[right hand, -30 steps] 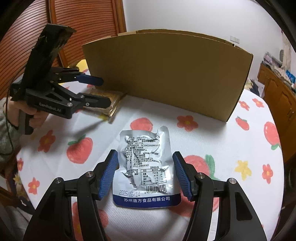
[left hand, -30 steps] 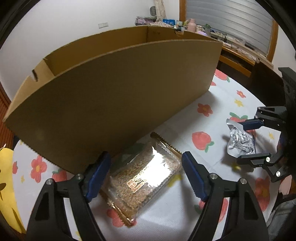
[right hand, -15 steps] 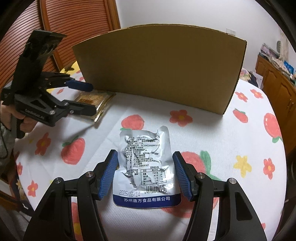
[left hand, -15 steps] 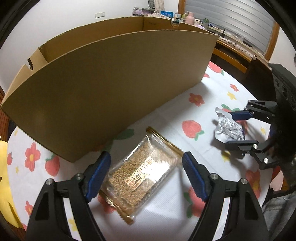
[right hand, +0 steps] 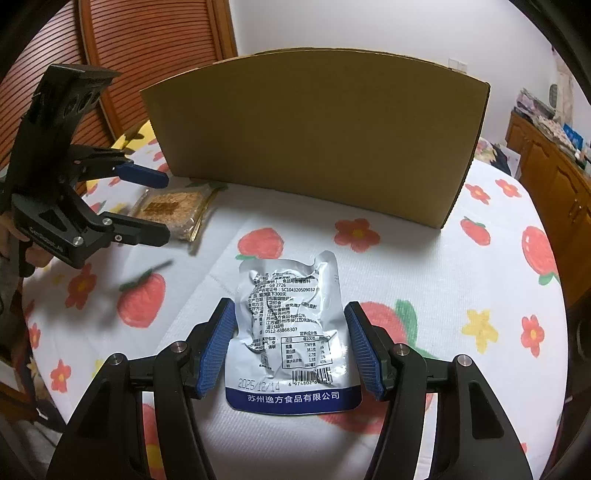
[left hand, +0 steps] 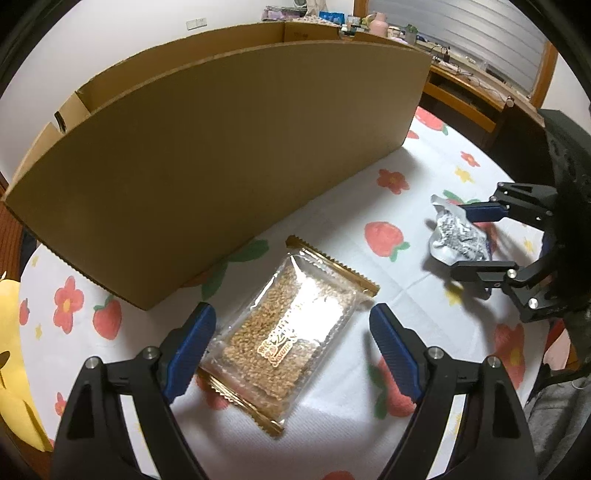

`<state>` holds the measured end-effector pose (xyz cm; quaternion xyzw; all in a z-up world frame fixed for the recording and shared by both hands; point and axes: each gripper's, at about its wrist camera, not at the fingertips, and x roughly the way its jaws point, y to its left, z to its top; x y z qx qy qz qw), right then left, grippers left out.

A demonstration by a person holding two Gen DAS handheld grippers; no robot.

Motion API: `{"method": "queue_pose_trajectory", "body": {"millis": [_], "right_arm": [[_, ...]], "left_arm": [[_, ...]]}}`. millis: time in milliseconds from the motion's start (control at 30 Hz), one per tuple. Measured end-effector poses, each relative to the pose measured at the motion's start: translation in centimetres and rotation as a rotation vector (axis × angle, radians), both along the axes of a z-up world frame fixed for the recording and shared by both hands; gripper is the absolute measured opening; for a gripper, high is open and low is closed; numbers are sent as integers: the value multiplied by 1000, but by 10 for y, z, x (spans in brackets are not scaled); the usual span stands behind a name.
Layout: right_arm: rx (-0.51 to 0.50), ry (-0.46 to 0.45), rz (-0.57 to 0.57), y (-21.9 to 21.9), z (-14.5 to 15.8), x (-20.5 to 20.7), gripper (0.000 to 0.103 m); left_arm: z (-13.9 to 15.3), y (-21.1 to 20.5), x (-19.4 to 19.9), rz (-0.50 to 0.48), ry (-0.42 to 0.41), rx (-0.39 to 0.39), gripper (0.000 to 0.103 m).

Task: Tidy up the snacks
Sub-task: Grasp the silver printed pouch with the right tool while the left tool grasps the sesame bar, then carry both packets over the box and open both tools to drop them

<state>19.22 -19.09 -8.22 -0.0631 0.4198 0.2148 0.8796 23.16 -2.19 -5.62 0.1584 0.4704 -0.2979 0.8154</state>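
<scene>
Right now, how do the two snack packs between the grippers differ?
The sesame snack pack is clear with gold serrated ends, contents visible; the silver foil pouch is opaque, printed, blue-banded. The sesame pack lies by the cardboard box, the pouch farther out. Both lie flat on the tablecloth, unclamped between open fingers.

White walls [right hand: 332, 26], slatted wooden door [right hand: 147, 40] (reddish), wooden cabinets [right hand: 546, 166], shuttered window [left hand: 461, 26].

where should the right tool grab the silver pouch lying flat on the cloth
Probably across its two long side edges, coming from the blue-banded bottom end. The silver pouch lies flat between the open right tool, narrower than that gap, with bare tablecloth on both sides.
</scene>
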Motion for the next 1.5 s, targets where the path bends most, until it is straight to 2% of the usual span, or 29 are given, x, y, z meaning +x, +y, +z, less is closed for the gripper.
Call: {"method": "queue_pose_trajectory", "body": {"millis": [333,500,600,833,933,1033,1133,1367,1500], "right_arm": [[-12,-4,6,2,-1,-1,62],[-18,-5,5,2,-2,-1,62],[-24,-7,5,3,-2,-1,62],[-35,-10,3,7,-3,-1,63],[-35,-10,2,7,-3,0,63],[-36,-11,2,7,-3,0,63],[-38,-11,2,7,-3,0,63],[-38,-10,2,7,-3,0,63],[-39,-10,1,6,-3,-1,63]], "left_arm": [[-6,1,2,21,7,14,83],[-5,5,1,38,0,3,64],[-3,6,-4,38,-9,1,58],[-4,2,-14,29,-23,4,57],[-6,-2,-11,31,-13,1,59],[-8,-5,-9,35,-20,4,66],[-8,-7,-7,43,-24,-3,66],[-7,-8,-14,50,-45,-14,48],[-5,-7,-25,62,-61,-40,47]]}}
